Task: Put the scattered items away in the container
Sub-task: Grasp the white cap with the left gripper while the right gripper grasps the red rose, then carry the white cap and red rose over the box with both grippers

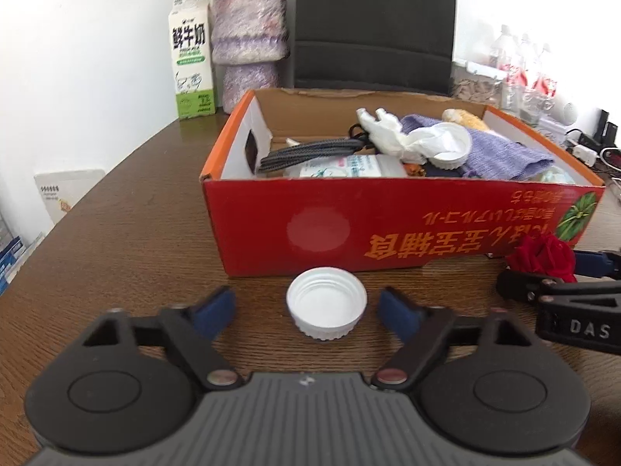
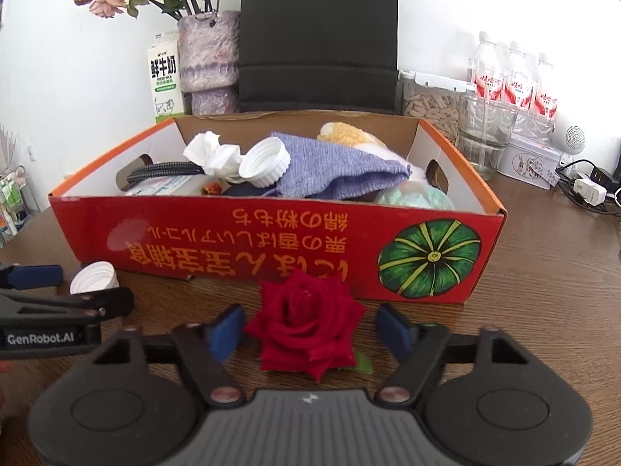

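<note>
On the wooden table [image 1: 128, 233] a red box [image 1: 388, 225] stands open, already holding a white cap [image 2: 266, 163], tissue [image 2: 211, 153], a purple cloth [image 2: 333, 171], a braided cable [image 1: 310, 151] and a pale packet [image 1: 349, 167]. Two things lie outside, just before its front wall. A loose cap [image 1: 326, 303], open side up, sits between the spread pads of the left gripper [image 1: 306, 310], which do not touch it. A red rose [image 2: 306, 326] lies between the pads of the right gripper [image 2: 310, 330]; its petals nearly reach the left pad (contact unclear), the right pad apart. The grippers sit side by side. Behind the box stand a milk carton [image 1: 192, 58], a purple vase [image 1: 250, 35], a black chair [image 1: 374, 23], water bottles [image 2: 512, 77] and a glass [image 2: 485, 132].
</note>
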`<state>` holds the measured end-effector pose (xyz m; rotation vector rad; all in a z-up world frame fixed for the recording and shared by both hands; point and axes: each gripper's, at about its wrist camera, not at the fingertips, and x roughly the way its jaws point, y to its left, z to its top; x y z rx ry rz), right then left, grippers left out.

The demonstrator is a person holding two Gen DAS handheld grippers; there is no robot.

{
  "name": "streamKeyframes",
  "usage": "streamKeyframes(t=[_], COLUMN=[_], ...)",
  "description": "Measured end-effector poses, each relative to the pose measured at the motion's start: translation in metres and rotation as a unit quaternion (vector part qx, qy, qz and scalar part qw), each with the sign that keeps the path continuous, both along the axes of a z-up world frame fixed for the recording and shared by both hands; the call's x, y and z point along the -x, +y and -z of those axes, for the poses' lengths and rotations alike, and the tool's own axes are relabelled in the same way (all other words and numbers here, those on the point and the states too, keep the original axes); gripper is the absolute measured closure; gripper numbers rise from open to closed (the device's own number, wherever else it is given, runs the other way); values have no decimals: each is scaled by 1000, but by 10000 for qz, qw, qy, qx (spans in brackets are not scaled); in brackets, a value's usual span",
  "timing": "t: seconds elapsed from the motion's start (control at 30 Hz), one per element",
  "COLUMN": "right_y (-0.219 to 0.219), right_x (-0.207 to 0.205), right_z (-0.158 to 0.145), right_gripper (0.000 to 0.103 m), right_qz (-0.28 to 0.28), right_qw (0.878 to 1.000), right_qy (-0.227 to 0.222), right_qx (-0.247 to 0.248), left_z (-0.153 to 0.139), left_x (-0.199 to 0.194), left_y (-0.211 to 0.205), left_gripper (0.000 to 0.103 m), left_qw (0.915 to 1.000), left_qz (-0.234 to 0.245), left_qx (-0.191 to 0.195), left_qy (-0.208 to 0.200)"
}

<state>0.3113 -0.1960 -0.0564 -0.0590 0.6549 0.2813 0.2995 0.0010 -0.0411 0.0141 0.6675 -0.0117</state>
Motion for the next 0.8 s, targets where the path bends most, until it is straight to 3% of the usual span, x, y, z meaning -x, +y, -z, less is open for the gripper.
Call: streamKeyframes(t=[0.03, 0.07, 0.1, 0.13, 0.23, 0.43, 0.6, 0.8], right_y=[-1, -2, -3, -5, -5, -10, -11, -1], right_x=[1, 2, 3, 5, 11, 25, 37, 23], right_z=[0, -1, -2, -2, -5, -19, -52, -85], right_gripper=[45, 52, 56, 63, 66, 67, 67, 67], right_qz=[-25, -60, -106, -155, -185, -322, -463, -551], right_qw=[10000, 10000, 9999, 9997, 9995, 9980, 9926, 9859], right_qy=[-6, -20, -32, -55, -198, -423, -1028, -1548], right_qx=[-36, -77, -127, -188, -182, -345, -440, -302], left_z=[-1, -1, -2, -2, -5, -19, -47, -82], left_x=[2, 4, 5, 6, 9, 23, 36, 18], left_y=[-1, -2, -3, -2, 1, 7, 9, 3], left_gripper=[51, 60, 62, 62, 62, 62, 62, 62], left_qw=[10000, 9999, 9997, 9996, 9990, 9977, 9928, 9879], left_qz=[66, 148, 220, 248, 291, 202, 288, 356], left_qx=[8, 20, 46, 104, 302, 437, 570, 575], left_qy=[-40, -75, -86, -95, -133, -474, -1013, -1393])
